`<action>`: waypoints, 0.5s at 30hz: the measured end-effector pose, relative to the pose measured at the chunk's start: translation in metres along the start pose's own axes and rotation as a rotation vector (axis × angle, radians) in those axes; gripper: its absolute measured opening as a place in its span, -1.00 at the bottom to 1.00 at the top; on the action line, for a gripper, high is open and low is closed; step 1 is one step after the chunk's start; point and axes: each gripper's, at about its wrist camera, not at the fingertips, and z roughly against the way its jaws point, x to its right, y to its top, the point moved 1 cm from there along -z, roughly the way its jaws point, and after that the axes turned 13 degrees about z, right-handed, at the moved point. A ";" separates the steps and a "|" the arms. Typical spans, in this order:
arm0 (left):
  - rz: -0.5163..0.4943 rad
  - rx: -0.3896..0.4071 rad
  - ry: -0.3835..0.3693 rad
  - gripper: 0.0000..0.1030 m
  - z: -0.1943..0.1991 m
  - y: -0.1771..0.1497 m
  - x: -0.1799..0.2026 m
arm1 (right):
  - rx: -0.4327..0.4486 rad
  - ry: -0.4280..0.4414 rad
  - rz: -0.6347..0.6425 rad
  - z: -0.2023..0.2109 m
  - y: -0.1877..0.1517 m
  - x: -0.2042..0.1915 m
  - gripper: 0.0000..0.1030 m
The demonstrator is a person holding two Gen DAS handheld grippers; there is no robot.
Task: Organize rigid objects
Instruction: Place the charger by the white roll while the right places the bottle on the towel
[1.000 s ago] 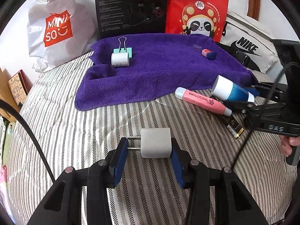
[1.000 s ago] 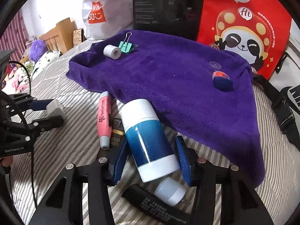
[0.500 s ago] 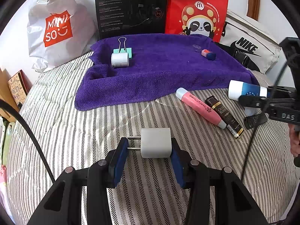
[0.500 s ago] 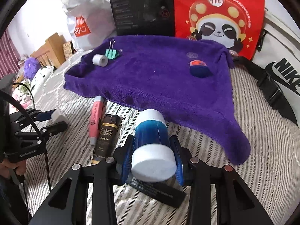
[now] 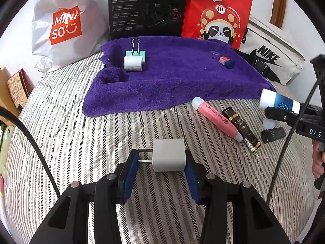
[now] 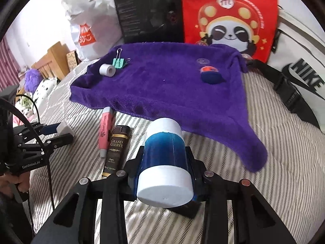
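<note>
My left gripper (image 5: 161, 160) is shut on a white plug charger (image 5: 169, 155), held just above the striped bed, prongs pointing left. My right gripper (image 6: 165, 158) is shut on a blue bottle with white ends (image 6: 165, 158), lifted off the bed near the purple towel's (image 6: 168, 85) front edge; the bottle also shows in the left wrist view (image 5: 279, 101). On the towel lie a white tape roll (image 5: 133, 63), a green binder clip (image 5: 136, 51) and a small blue-and-orange object (image 5: 227, 61). A pink tube (image 5: 217, 119) and a black-gold tube (image 5: 241, 129) lie on the bed.
A Miniso bag (image 5: 65, 24), a black box (image 5: 147, 8), a red panda bag (image 5: 217, 14) and a Nike bag (image 5: 270, 59) stand behind the towel. A black object (image 5: 273, 134) and a white cap (image 5: 269, 123) lie on the bed under the right gripper.
My right gripper has lifted the blue bottle off the bed and drawn back, uncovering the black-gold tube. The left gripper with the charger has stayed put.
</note>
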 end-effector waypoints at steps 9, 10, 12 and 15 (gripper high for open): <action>0.037 -0.018 -0.028 -0.19 0.016 0.008 -0.002 | 0.016 0.008 -0.032 0.017 -0.004 0.006 -0.30; 0.039 -0.018 -0.029 -0.18 0.018 0.009 -0.002 | 0.022 0.009 -0.033 0.019 -0.002 0.007 -0.30; 0.054 -0.026 -0.031 -0.18 0.020 0.012 -0.004 | 0.028 0.009 -0.035 0.023 0.000 0.008 -0.30; 0.064 -0.024 -0.027 -0.18 0.025 0.018 -0.005 | 0.030 -0.006 -0.030 0.028 0.005 0.008 -0.30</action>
